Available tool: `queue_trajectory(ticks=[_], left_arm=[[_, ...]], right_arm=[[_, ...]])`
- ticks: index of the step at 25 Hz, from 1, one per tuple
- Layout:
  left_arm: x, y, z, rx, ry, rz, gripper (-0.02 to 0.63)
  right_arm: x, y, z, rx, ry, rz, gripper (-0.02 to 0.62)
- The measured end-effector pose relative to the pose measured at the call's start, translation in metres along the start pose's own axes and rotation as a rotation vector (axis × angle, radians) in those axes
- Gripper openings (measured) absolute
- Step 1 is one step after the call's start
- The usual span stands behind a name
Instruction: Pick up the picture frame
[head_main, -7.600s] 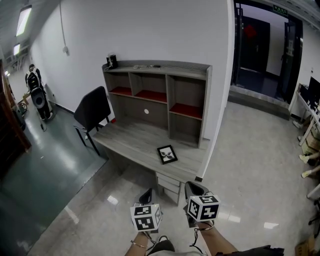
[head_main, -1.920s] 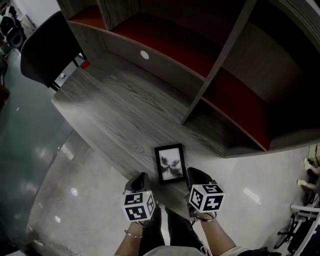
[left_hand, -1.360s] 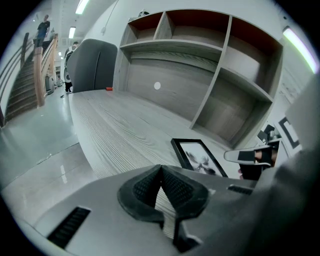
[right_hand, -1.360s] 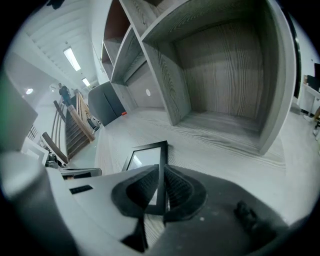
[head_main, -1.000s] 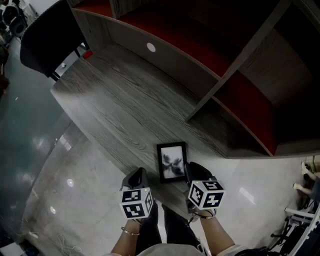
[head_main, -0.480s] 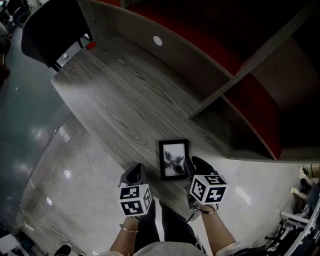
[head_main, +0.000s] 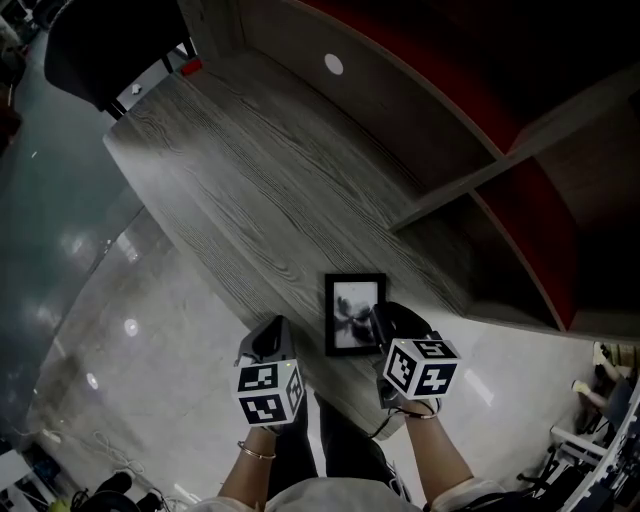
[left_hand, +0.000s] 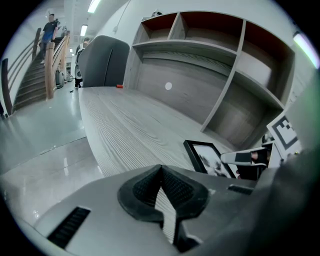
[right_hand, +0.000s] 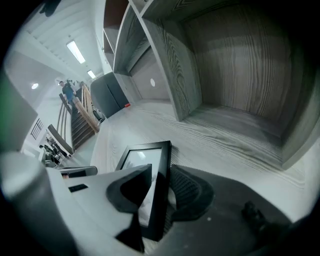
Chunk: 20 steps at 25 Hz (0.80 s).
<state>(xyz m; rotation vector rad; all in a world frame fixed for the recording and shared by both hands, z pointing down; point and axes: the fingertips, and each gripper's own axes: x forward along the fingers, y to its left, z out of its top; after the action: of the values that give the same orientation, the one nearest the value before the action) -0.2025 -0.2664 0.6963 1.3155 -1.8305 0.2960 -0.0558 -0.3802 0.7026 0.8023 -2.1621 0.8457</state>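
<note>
Two grippers low in the head view. Left gripper (head_main: 272, 340) off the front edge of the desk (head_main: 250, 180), over floor, beside the picture frame (head_main: 352, 312) but clear of it. Right gripper (head_main: 385, 325) reaching over the frame's right side. Frame flat near the front edge, well short of the shelf unit (head_main: 520, 140); chair (head_main: 110, 40) far off at the left end.

In the left gripper view, left gripper (left_hand: 160, 170) with tips pressed together on nothing. Frame (left_hand: 207, 157) ahead and to the right.

In the right gripper view, right gripper (right_hand: 165, 180) parted and straddling the frame's (right_hand: 163, 160) right rail: one jaw over the glass, the other outside, seemingly with a sliver of gap at the outer pad. Probably the closing step. Best done by squeezing squarely on the rail, deep enough to avoid pinching only the lip, then lifting straight up without dragging across the wood.

Plenty of bare desk to the left and behind. Front edge close, so no sliding toward the body. Shelves ahead, so rise before swinging.
</note>
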Motion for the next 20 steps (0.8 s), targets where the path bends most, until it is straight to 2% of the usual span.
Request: queue_trajectory(ticks=[20], left_arm=[[0.012, 0.009, 0.008, -0.007, -0.004, 0.018, 0.014]], right_arm=[[0.013, 0.000, 0.005, -0.002, 0.047, 0.008, 0.117]])
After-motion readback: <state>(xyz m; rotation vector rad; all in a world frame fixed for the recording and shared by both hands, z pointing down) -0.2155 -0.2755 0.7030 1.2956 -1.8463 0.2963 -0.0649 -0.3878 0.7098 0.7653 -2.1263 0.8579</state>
